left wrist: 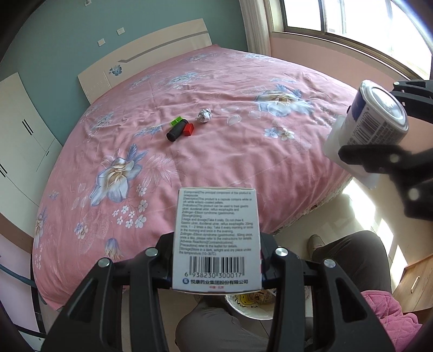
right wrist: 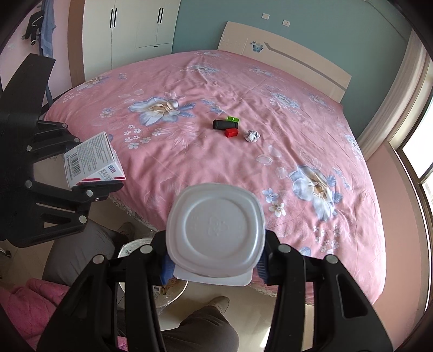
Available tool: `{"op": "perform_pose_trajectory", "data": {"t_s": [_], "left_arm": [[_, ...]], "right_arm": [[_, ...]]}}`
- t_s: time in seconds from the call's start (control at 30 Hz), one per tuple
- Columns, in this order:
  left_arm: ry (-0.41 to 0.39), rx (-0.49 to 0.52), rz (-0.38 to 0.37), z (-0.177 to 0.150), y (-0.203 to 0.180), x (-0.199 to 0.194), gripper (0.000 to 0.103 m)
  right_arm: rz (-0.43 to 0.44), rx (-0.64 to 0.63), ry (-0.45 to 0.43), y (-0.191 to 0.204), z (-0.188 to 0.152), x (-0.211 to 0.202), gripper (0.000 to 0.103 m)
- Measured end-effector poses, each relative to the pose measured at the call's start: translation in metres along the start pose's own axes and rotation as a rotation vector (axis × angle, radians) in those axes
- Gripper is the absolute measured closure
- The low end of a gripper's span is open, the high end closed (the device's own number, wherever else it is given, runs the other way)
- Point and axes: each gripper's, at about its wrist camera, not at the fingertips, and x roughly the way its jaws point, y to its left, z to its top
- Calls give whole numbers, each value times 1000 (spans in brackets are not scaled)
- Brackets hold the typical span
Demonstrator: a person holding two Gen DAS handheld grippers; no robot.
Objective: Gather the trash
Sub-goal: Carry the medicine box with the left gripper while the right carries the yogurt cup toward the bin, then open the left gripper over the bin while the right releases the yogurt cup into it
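Left wrist: bed (left wrist: 216, 168), paper ball (left wrist: 203, 116), red block (left wrist: 188, 129), blk cylinder (left wrist: 176, 132)

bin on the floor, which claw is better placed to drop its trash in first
Left, by a little. The bin shows directly under the medicine box in the left claw. The right claw holds its yogurt cup with the bin offset to its left.

Bed (left wrist: 189, 162), pink floral cover, fills centre. Headboard (right wrist: 284, 51) at 12 against teal wall (right wrist: 205, 24). White wardrobe (right wrist: 130, 24) at 11. Sunlit window (left wrist: 351, 19) at 1.
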Motion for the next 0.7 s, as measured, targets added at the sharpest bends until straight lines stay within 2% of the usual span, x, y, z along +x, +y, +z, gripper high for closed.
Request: {"op": "perform_pose_trajectory", "data": {"t_s": [0.7], "left_arm": [[263, -53, -122, -72, -14, 116, 58]], "right_arm": [[144, 62, 219, 33, -66, 117, 55]]}}
